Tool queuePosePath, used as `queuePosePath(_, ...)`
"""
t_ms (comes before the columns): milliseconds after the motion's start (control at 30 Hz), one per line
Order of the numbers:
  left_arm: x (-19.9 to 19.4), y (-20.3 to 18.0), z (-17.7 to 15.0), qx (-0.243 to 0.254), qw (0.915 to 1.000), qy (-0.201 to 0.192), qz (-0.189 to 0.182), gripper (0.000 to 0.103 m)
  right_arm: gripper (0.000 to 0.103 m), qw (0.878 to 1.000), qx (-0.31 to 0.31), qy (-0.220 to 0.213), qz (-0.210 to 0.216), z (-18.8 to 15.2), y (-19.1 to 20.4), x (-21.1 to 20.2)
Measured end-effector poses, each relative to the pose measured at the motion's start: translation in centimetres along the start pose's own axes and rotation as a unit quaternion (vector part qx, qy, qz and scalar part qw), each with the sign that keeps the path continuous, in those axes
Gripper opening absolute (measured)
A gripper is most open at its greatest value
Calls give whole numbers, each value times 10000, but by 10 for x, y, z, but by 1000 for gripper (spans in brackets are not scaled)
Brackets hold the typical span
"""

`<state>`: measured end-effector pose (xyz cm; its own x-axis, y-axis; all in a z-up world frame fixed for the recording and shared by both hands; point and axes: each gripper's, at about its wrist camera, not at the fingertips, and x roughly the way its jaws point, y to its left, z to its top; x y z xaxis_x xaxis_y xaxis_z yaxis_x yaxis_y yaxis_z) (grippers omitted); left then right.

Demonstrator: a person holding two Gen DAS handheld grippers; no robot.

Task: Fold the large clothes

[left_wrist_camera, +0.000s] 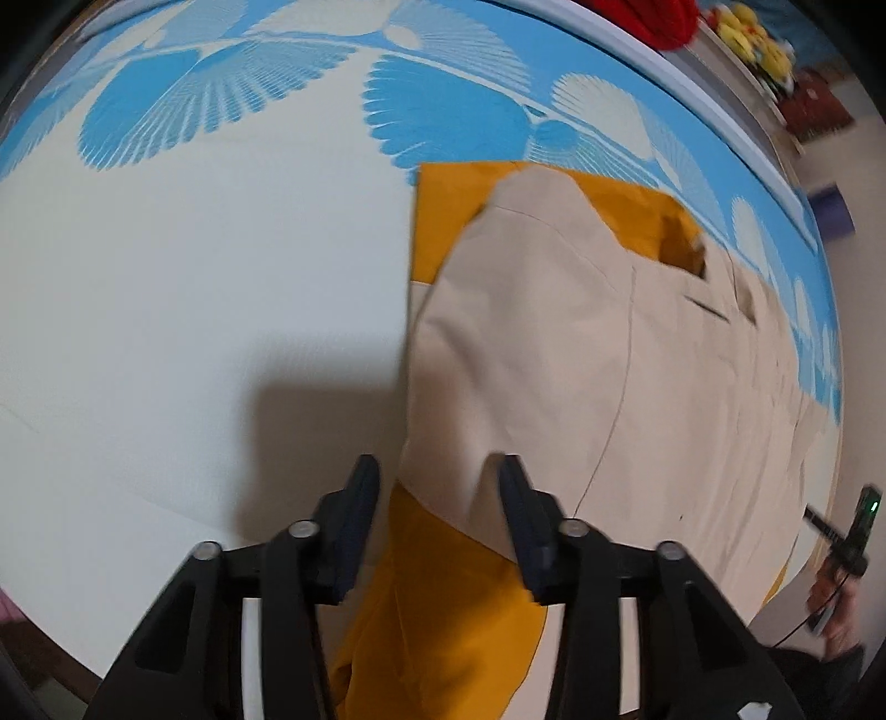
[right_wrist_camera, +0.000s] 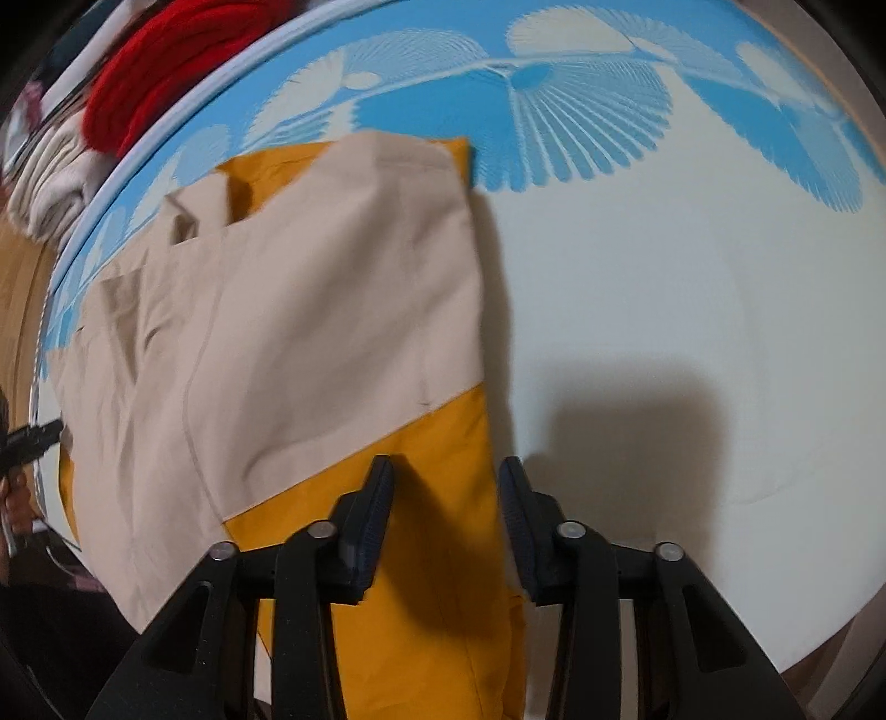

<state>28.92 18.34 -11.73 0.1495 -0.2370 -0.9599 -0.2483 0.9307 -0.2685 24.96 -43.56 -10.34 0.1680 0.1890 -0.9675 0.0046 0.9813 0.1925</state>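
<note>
Since the coat (left_wrist_camera: 542, 354) lies flat on the bed (left_wrist_camera: 166, 288), beige outer face up with its mustard lining showing at the near and far corners, we read it as already folded lengthwise into a long strip. We hold the left hand-held gripper (left_wrist_camera: 437, 471) spread over one end's near corner, where beige meets lining, and the right hand-held gripper (right_wrist_camera: 446, 471) spread over the other end's mustard corner (right_wrist_camera: 443, 487). Neither pinches cloth yet. We judge both ends are covered so we can lift them together for a cross fold. Beyond the bed's far edge sit red cloth (right_wrist_camera: 160, 61) and yellow toys (left_wrist_camera: 747, 33).
</note>
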Motion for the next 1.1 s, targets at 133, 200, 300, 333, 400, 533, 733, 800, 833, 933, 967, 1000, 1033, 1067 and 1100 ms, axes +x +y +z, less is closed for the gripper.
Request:
queuePosePath(133, -7, -2, -2, 188, 9997, -126, -52, 3, 5, 9997, -124, -188, 19, -1, 6, -10)
queuePosePath(200, -22, -3, -1, 210, 9990, -393, -69, 2, 4, 9988, -21, -467, 111, 1, 6, -24)
queuePosePath(300, -60, 2, 4, 18, 9928, -1126, -413, 1, 3, 9920, 323, -1128, 462, 5, 2, -57)
queuePosePath(333, -69, 3, 4, -34, 9899, -1326, -507, 1, 3, 9869, 403, -1443, 599, 7, 2, -72)
queuePosePath(400, -82, 3, 6, -79, 9837, -1718, -529, 1, 3, 9763, 450, -1991, 719, 10, 5, -94)
queuePosePath(533, -74, -2, 17, -164, 9819, -1879, -158, 9, 3, 9714, 505, -2293, 351, 24, 21, -93)
queuePosePath(733, -38, 18, 21, -444, 9942, -972, -133, 42, 12, 9876, 748, -1337, -336, 43, 24, -44)
queuePosePath(800, -23, 23, 14, -399, 9976, -532, -197, 42, 24, 9912, 861, -927, -378, 39, 15, -27)
queuePosePath(833, -16, 26, 11, -381, 9985, -328, -233, 42, 29, 9929, 890, -727, -305, 36, 11, -20)
queuePosePath(933, -5, 26, 3, -266, 9994, -55, -225, 40, 39, 9969, 747, -161, -186, 24, 8, 0)
queuePosePath(967, -2, 24, 1, -212, 9995, 3, -247, 40, 39, 9977, 638, -108, -189, 21, 10, 1)
queuePosePath(1000, 0, 22, 0, -156, 9995, 45, -282, 35, 38, 9983, 510, -109, -257, 19, 13, 0)
queuePosePath(1033, 2, 18, -1, -86, 9995, 79, -299, 19, 37, 9986, 425, -120, -307, 16, 16, -1)
queuePosePath(1067, 3, 14, -2, 46, 9996, 94, -266, 7, 20, 9988, 363, -136, -310, 15, 18, -2)
queuePosePath(1100, 0, 10, -2, 157, 9997, 5, -159, 2, 4, 9988, 374, -176, -247, 14, 18, -5)
